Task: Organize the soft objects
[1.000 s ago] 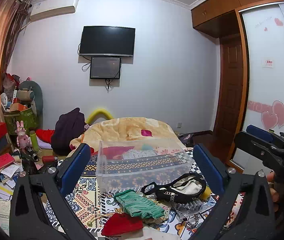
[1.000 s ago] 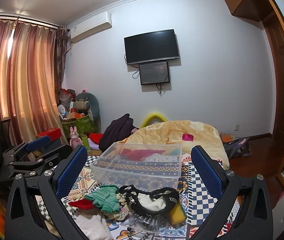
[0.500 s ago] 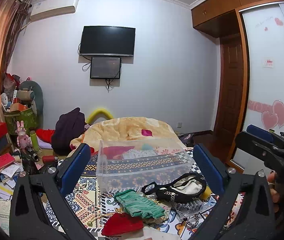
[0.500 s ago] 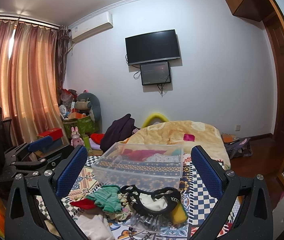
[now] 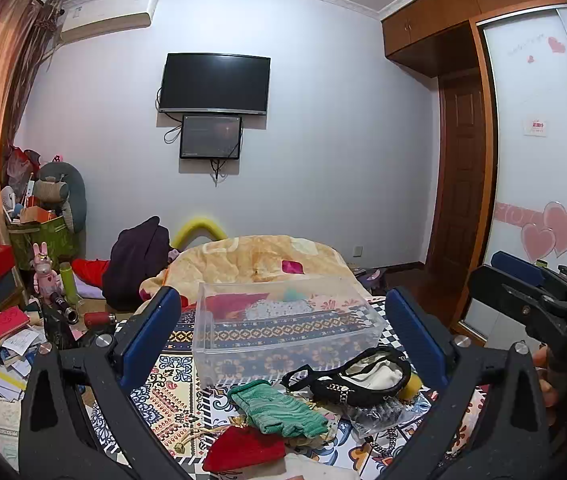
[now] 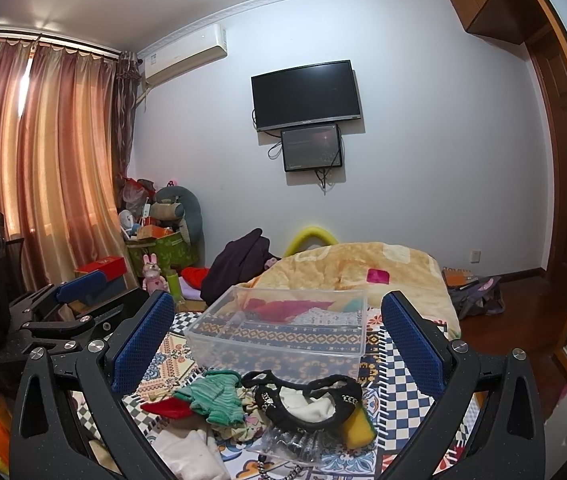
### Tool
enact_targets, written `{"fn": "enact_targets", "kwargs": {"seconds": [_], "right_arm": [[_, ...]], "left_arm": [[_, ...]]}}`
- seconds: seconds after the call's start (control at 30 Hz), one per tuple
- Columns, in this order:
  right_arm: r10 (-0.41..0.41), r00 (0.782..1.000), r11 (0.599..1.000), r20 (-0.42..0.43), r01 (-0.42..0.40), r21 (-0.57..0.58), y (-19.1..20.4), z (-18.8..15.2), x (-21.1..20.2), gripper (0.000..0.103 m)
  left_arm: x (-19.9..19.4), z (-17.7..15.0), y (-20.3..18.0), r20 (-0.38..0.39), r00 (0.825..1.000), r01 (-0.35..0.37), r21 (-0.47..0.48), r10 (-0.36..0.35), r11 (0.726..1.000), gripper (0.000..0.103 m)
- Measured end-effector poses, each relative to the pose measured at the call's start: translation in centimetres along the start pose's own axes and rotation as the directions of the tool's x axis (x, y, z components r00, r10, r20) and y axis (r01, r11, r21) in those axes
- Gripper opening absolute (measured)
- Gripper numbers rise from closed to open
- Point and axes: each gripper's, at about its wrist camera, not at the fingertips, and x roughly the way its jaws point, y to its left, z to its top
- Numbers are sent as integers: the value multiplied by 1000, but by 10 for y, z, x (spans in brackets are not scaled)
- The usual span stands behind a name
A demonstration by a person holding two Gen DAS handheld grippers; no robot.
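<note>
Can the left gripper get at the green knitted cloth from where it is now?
Probably yes. The left gripper is open, and the green knitted cloth lies on top of the pile, uncovered, below and between its fingers, in front of the clear bin.

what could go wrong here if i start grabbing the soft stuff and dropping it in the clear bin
1. The green knit cloth overlaps the red pouch and other fabric, so one pinch may drag several pieces.
2. The black chain-trimmed strap loops around the white cloth; lifting either could snag both.
3. The clear bin looks light and could slide on the patterned cover if bumped by the open right gripper.
</note>
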Motion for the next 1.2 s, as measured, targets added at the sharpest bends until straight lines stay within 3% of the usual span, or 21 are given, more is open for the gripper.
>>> {"fn": "enact_targets", "kwargs": {"seconds": [0.27,0.47,0.77,0.83,0.87,0.9,1.0,1.13,1.2], "right_arm": [[-15,1000,1000,-3,15,-7,-3,-4,2,103],[-60,997,998,-54,59,-21,-15,-18,12,103],[-47,974,997,-220,59,47,-47,-53,46,103],[-38,964,998,-263,52,45,-49,-63,53,103],[-29,959,998,-283,45,50,-51,-67,56,102],[-23,954,998,-298,41,53,-51,-70,58,100],[-19,941,996,-339,46,72,-57,-79,65,89],[-2,927,989,-375,57,137,-69,-85,71,78],[-13,922,988,-388,72,138,-71,-87,73,64]], "left_arm": [[4,-2,0,-19,1000,6,5,-6,1000,103],[22,-20,0,-105,994,39,21,-37,999,103],[67,-67,4,-287,957,52,40,-38,998,103],[77,-78,8,-326,944,67,11,-60,998,98],[81,-82,9,-341,938,70,3,-65,998,87],[87,-87,11,-366,928,69,-3,-65,998,81],[97,-100,19,-405,912,58,-23,-63,998,75],[103,-107,26,-424,903,54,-34,-63,998,69],[103,-109,27,-421,905,53,-23,-58,998,67]]}}
